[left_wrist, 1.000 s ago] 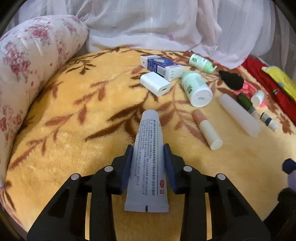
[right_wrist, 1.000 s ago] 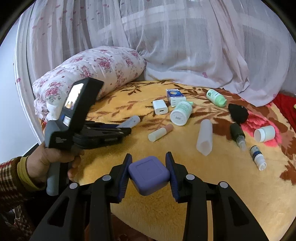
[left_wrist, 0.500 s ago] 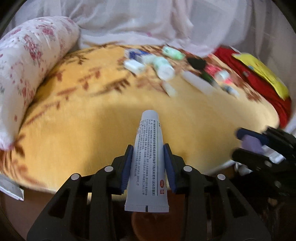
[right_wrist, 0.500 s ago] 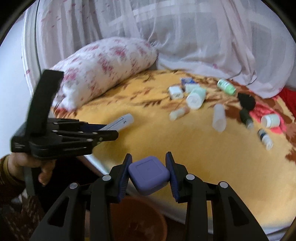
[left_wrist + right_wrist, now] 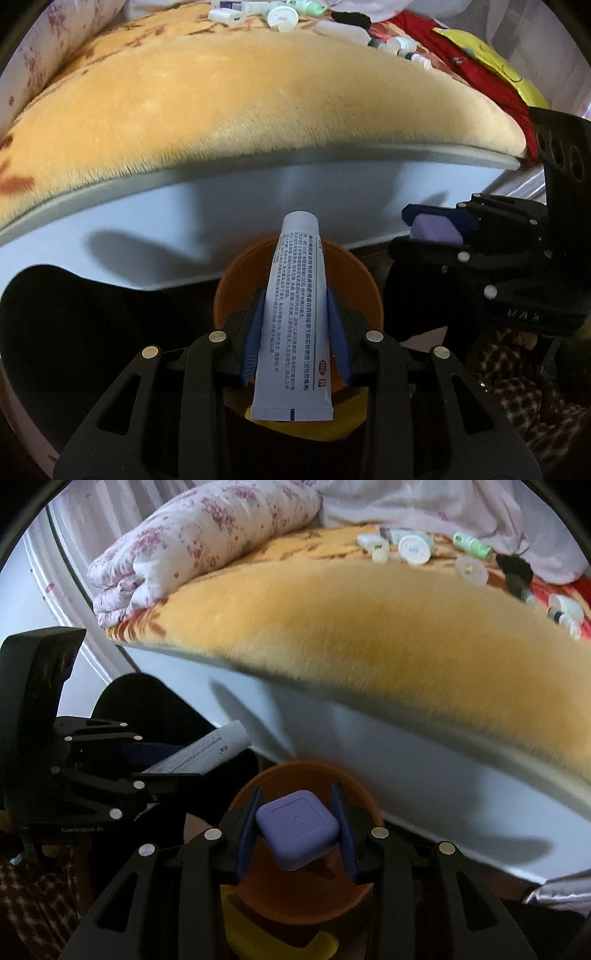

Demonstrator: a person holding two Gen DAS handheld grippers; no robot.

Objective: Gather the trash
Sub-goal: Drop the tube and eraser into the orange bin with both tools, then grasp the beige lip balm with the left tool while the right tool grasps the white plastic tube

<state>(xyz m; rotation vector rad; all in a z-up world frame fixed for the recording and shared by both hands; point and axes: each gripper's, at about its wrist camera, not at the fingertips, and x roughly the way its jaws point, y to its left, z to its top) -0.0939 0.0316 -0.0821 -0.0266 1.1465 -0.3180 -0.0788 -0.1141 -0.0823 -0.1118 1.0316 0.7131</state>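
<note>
The left hand-held gripper (image 5: 295, 332) is clamped on a white ointment tube (image 5: 295, 317) at its middle, cap end pointing up the frame, over the orange bin (image 5: 362, 284) at lower centre. The right hand-held gripper (image 5: 297, 827) pinches a purple square case (image 5: 297, 829) by two sides, tilted, above the same bin (image 5: 369, 805). More small bottles (image 5: 415, 548) lie on the bed (image 5: 369, 627) at the upper right of the frame.

Risks, as I judge them: both grippers crowd one narrow opening and could knock together. The long tube, released at a slant, may catch the rim and tip out. The case could bounce off the rim.
</note>
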